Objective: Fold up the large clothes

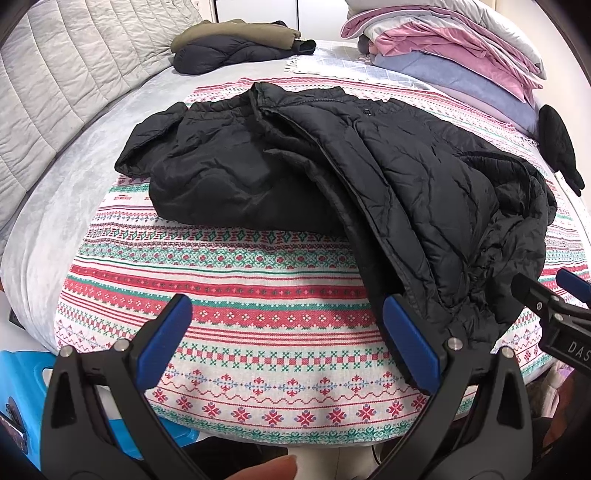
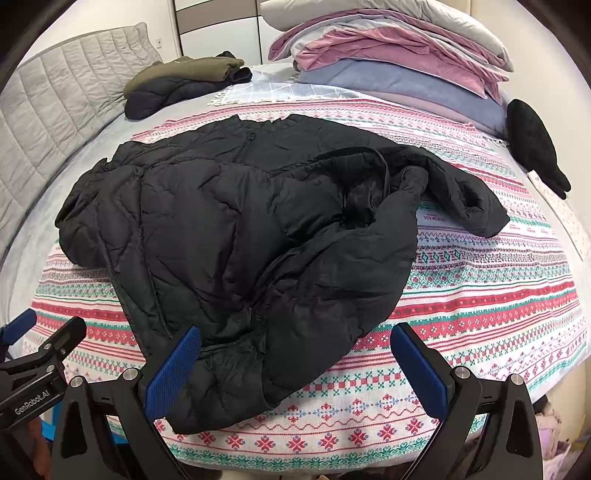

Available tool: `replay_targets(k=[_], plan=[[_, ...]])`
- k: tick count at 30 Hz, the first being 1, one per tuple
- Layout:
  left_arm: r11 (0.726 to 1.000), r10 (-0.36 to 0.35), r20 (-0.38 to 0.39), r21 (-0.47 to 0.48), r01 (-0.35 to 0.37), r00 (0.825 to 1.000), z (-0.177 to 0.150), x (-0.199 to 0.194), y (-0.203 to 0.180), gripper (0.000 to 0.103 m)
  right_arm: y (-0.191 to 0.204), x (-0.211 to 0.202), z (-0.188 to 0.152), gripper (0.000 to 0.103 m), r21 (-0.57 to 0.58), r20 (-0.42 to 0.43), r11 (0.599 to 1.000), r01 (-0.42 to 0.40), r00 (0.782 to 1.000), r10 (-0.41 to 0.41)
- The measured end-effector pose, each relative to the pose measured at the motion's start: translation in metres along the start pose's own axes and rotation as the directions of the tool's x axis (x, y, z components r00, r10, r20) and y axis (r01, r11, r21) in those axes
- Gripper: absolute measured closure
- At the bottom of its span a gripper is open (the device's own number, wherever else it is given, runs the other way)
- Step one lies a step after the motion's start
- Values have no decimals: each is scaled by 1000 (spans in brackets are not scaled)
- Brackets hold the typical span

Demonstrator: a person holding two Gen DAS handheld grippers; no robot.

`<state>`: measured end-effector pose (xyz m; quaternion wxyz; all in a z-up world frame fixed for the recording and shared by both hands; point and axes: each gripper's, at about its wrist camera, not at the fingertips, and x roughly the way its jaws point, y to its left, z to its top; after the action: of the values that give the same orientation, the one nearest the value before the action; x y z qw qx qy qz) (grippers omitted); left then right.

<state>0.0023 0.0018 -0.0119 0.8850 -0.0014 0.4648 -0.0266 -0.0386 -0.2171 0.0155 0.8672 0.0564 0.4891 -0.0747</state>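
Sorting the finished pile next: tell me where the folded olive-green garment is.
The folded olive-green garment lies at the bed's far end, atop a dark quilted jacket, left of the stacked bedding.

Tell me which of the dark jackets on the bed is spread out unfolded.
The big black puffer jacket on the patterned blanket, nearest both grippers, lies spread and rumpled. The other dark jacket sits folded far back beneath an olive garment.

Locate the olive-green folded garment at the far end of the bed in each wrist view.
Left wrist: olive-green garment top centre-left, atop a dark puffy bundle.
Right wrist: olive-green garment upper left, atop the dark puffy bundle.
Shared landmark: stacked pink and blue bedding, to its right.
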Motion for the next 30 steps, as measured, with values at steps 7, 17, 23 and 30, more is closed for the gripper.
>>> replay_targets(k=[7, 17, 23, 30], plan=[[999, -29, -22, -22, 29, 999, 4, 7, -4, 0, -6, -6, 6, 0, 27, 31, 1000, -4, 1000, 4], [992, -95, 10, -77, 95, 995, 13, 5, -6, 0, -17, -15, 13, 0, 29, 86, 1000, -3, 996, 0], [991, -124, 22, 60, 122, 992, 25, 1, -14, 0, -17, -23, 26, 0, -58, 125, 998, -28, 992, 35], [983, -160, -16, 88, 161, 987, 73, -2, 10, 0, -29, -24, 78, 0, -103, 91, 986, -130, 986, 139]])
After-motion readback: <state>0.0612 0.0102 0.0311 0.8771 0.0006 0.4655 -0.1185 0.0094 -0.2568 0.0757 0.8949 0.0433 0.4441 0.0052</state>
